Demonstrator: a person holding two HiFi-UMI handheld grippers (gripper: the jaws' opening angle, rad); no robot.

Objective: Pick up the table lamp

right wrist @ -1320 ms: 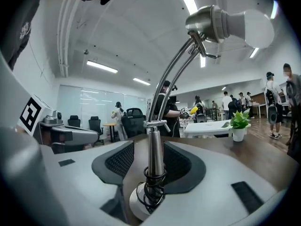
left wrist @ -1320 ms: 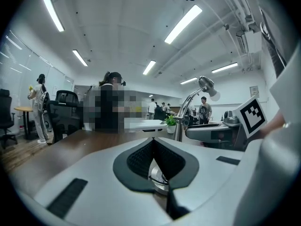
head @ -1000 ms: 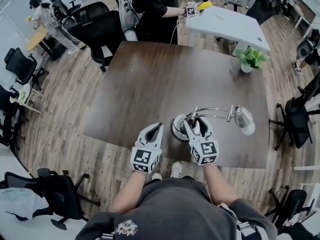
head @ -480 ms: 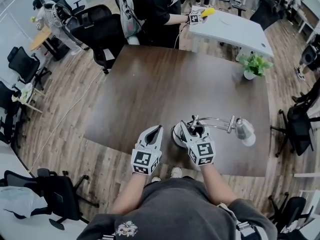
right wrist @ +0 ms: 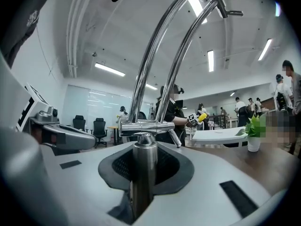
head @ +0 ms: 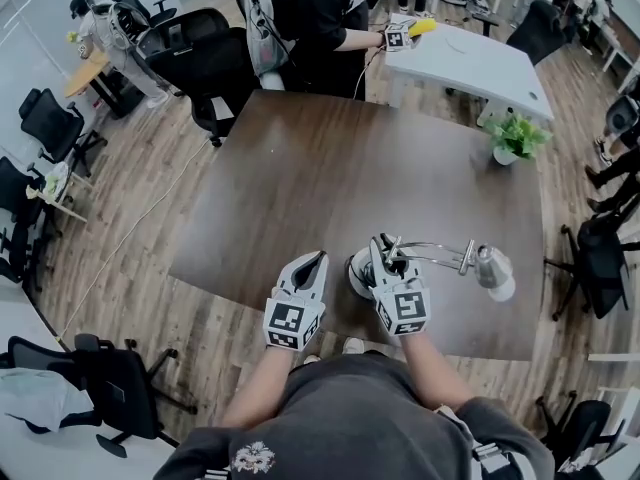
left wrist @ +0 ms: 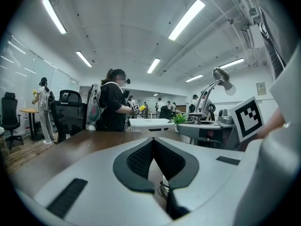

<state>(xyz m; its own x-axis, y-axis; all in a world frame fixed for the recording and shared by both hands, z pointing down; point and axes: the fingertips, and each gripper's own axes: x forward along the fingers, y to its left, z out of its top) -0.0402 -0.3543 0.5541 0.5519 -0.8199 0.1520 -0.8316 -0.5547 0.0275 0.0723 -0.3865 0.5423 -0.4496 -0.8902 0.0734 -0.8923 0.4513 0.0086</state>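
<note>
The table lamp stands near the front edge of the dark wooden table point(head: 300, 168), with a round base point(head: 358, 268), two chrome arms point(head: 432, 252) and a silver shade point(head: 495, 268) leaning right. My right gripper point(head: 386, 254) is over the base, its jaws closing, and the lamp's upright post point(right wrist: 144, 173) is pinched between the pads. In the right gripper view the arms point(right wrist: 164, 55) rise above the right gripper point(right wrist: 144, 160). My left gripper point(head: 314, 261) hovers just left of the base, shut and empty; past the left gripper point(left wrist: 153, 141) the lamp's shade point(left wrist: 221, 74) shows at the right.
A small potted plant point(head: 517, 138) stands at the table's far right corner. A person in black point(head: 300, 8) stands at the far edge, reaching to a white table point(head: 470, 58). Office chairs point(head: 190, 58) surround the area. The front table edge is close to my body.
My right gripper's jaws, wide open around the lamp's post before, have closed onto it. The left gripper has stayed put.
</note>
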